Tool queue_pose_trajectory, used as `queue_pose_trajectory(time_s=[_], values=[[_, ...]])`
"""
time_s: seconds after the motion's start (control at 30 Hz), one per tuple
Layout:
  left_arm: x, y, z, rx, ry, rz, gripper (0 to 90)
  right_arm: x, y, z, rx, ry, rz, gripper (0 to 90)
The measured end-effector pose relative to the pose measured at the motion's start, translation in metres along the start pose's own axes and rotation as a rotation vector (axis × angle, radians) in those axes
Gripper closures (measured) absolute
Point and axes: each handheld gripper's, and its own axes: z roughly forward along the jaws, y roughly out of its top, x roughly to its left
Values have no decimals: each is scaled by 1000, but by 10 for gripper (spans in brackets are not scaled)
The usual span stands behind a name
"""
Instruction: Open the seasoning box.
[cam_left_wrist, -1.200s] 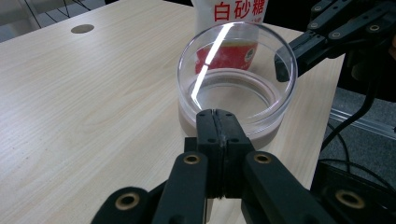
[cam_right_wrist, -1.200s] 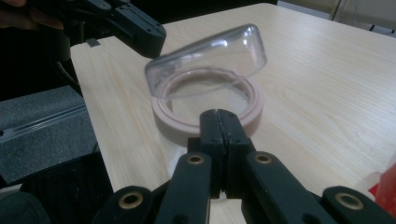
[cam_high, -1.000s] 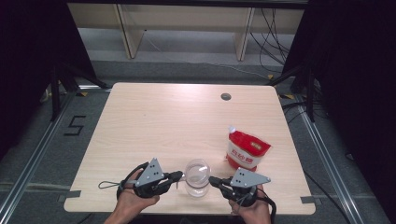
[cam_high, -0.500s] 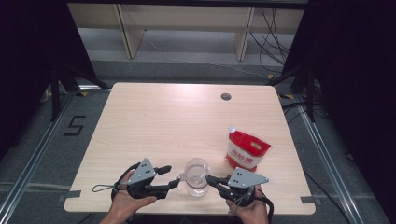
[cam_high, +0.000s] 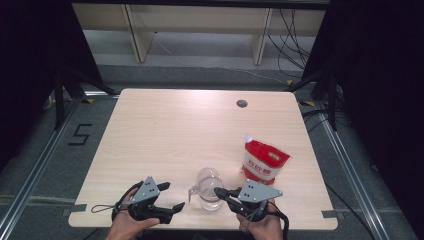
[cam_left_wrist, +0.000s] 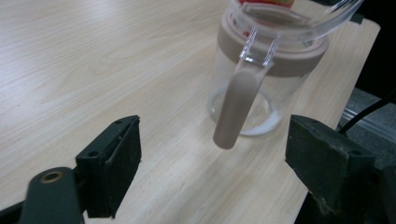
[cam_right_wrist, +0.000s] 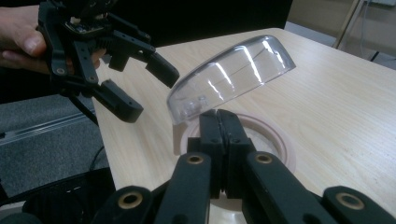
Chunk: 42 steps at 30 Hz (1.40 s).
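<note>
Clear jar (cam_high: 208, 189) sits at near table (cam_high: 165, 130) edge between both grippers, lid flipped up; right gripper (cam_right_wrist: 219, 122) clamped shut on jar rim, steadying it. Left gripper (cam_left_wrist: 212, 158) jaws just been opening, now wide and empty, taupe handle (cam_left_wrist: 236, 108) ahead between them; centre on handle, close gently, keep right grip firm against tipping.

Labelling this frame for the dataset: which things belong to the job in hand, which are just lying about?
In the job:
- clear jug, flip lid raised
- right gripper, shut at its rim
- left gripper, jaws just opened, handle ahead, untouched

Lying about:
- red pouch
- table's cable hole
</note>
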Motion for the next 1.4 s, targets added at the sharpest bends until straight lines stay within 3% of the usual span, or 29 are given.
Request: queue_pose_trajectory(time_s=[0.13, 0.27, 0.33, 0.4, 0.7, 0.77, 0.87, 0.9, 1.0, 1.07, 1.1, 1.13, 1.17, 1.37, 1.4], values=[[3, -4, -4, -1, 28, -2, 164, 1, 3, 3, -3, 7, -15, 900], [8, -11, -10, -5, 54, -3, 164, 6, 5, 6, -2, 3, 6, 900], [9, -13, -11, -2, 62, -3, 164, 6, 6, 8, 0, 7, -18, 900], [9, -15, -13, 7, 72, -10, 164, 8, 8, 12, -12, 31, -20, 898], [12, -19, -14, 0, 75, 12, 164, 15, 12, 23, 5, 42, -50, 892], [11, -20, -15, -3, 78, -10, 160, 17, 13, 25, 7, 46, -48, 883], [13, -21, -16, 0, 84, -2, 158, 18, 13, 28, 3, 42, -54, 881], [13, -21, -15, -12, 80, -22, 158, 18, 12, 28, 11, 55, -53, 877], [14, -21, -15, -2, 83, 1, 158, 19, 12, 29, 6, 59, -54, 870], [13, -22, -15, -3, 84, -26, 158, 20, 12, 29, 14, 50, -51, 870], [14, -22, -14, 2, 80, 1, 160, 21, 12, 31, 2, 56, -55, 867], [14, -22, -14, 2, 80, 1, 159, 21, 12, 31, 2, 56, -55, 867], [12, -22, -12, -8, 77, -34, 159, 23, 13, 32, 3, 52, -46, 864], [13, -22, -13, 4, 79, -9, 158, 20, 14, 30, 9, 51, -66, 852], [12, -23, -12, 3, 80, -31, 158, 19, 14, 29, 0, 41, -56, 841]])
